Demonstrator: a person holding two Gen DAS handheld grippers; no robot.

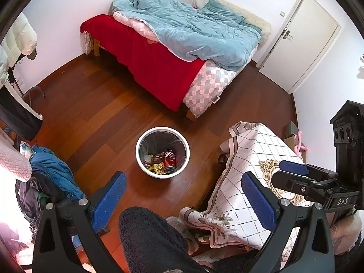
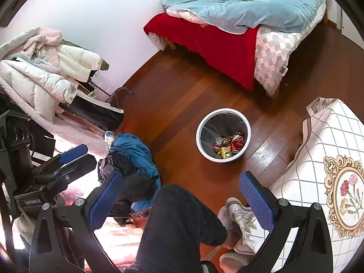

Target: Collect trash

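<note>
A white round bin (image 1: 159,174) (image 2: 218,158) stands on the wooden floor, lined with a dark bag. Inside lie a red can (image 1: 169,157) (image 2: 237,141) and several crumpled wrappers (image 1: 158,167). My left gripper (image 1: 184,196) hangs above and short of the bin, open, with nothing between its blue pads. My right gripper (image 2: 182,195) is also open and holds nothing; the bin lies ahead of it, slightly right. Each gripper shows in the other's view: the right one (image 1: 278,171) over the table, the left one (image 2: 89,153) at the left.
A table under a patterned cloth (image 1: 257,157) (image 2: 329,150) is right of the bin. Blue clothes (image 1: 52,166) (image 2: 134,150) are piled at the left. A bed with a red cover (image 1: 159,63) is behind. The person's dark fleece leg (image 1: 154,238) fills the foreground.
</note>
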